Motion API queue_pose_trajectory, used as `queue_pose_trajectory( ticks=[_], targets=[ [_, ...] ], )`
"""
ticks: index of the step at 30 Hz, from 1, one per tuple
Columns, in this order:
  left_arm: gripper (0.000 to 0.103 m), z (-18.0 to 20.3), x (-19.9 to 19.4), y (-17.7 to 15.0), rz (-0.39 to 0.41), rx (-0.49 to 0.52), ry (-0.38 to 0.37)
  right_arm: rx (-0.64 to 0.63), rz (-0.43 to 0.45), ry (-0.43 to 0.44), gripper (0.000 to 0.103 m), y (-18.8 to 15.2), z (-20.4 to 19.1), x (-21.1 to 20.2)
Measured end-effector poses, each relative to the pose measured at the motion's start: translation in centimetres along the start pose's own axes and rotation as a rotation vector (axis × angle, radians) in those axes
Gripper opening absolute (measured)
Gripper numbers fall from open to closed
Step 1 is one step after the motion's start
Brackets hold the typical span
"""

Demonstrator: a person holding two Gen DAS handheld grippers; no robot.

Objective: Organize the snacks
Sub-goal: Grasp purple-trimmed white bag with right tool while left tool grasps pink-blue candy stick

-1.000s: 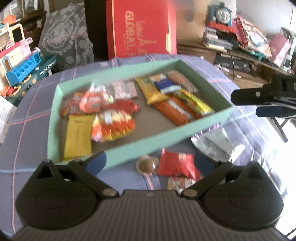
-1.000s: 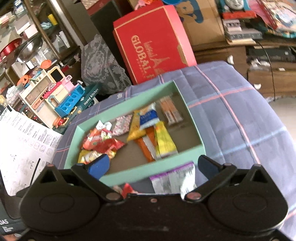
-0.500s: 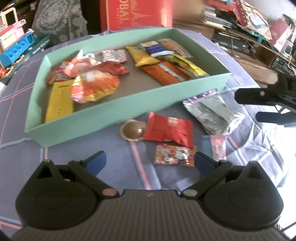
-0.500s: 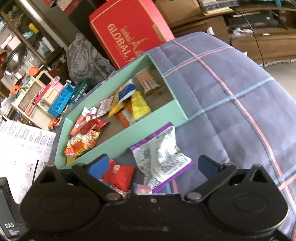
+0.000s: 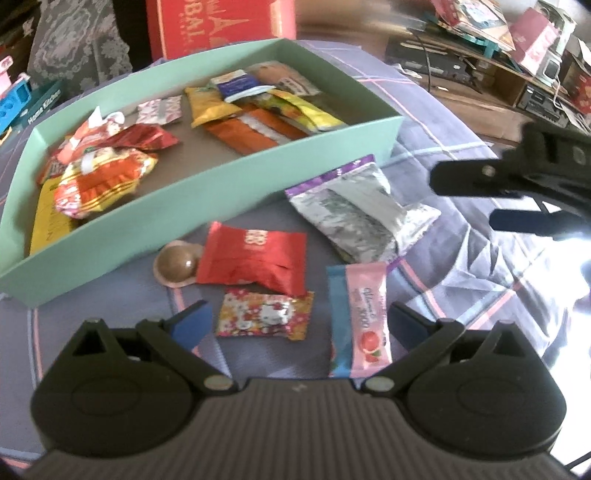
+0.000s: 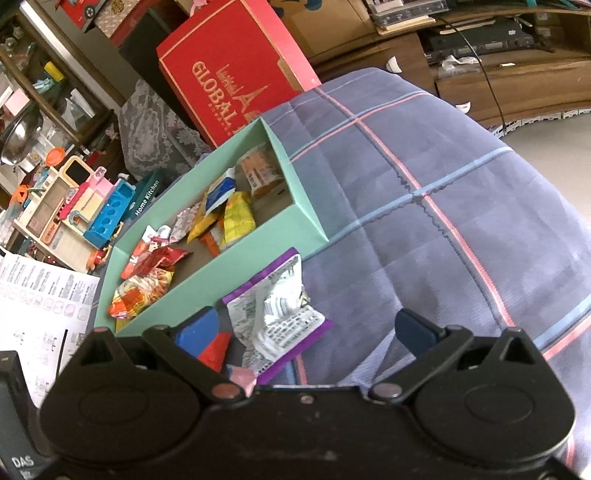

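Observation:
A mint green box [image 5: 207, 192] [image 6: 306, 206] holds several snack packets. Loose on the blue plaid cloth in front of it lie a round brown candy [image 5: 177, 263], a red packet [image 5: 255, 258], a Hello Kitty packet [image 5: 264, 314], a pink and blue packet [image 5: 360, 317] and a crumpled silver and purple bag [image 5: 354, 206] [image 6: 277, 314]. My left gripper [image 5: 295, 321] is open and empty above the Hello Kitty and pink packets. My right gripper [image 6: 310, 328] is open and empty just above the silver bag; it shows at the right of the left wrist view [image 5: 517, 199].
A red GLOBAL box [image 6: 236, 74] stands behind the green box. Toys [image 6: 74, 206] and printed paper sheets [image 6: 37, 295] lie at the left. Wooden shelving with clutter [image 6: 498, 33] is at the back right. The cloth slopes down to the right.
Both grippers have pulled back and tilted down. The loose packets in front of the box have come into full view; the right gripper has come closer over the silver bag.

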State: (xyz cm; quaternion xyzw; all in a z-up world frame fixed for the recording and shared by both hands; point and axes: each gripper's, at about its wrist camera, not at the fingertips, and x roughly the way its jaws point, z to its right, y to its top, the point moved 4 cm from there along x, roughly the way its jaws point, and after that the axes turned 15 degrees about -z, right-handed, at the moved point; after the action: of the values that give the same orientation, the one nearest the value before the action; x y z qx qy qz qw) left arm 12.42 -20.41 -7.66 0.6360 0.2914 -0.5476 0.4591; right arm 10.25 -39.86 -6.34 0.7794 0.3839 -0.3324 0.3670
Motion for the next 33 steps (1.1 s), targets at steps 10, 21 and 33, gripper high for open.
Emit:
queue_pose_trajectory(
  ticks=[10,21,33],
  targets=[
    [0.040,2.2,-0.2,-0.6,0.016,0.100,-0.075,-0.010,-0.024,-0.012,0.103,0.2,-0.6,1.4],
    [0.034,-1.7,0.0,-2.4,0.001,0.040,-0.055,-0.099,-0.040,-0.059,0.103,0.9,-2.9,2.5],
    [0.035,-7.2,-0.8,-4.3,0.025,-0.109,-0.013,-0.329,-0.119,-0.192,0.085,1.0,-7.7,7.8]
  ],
)
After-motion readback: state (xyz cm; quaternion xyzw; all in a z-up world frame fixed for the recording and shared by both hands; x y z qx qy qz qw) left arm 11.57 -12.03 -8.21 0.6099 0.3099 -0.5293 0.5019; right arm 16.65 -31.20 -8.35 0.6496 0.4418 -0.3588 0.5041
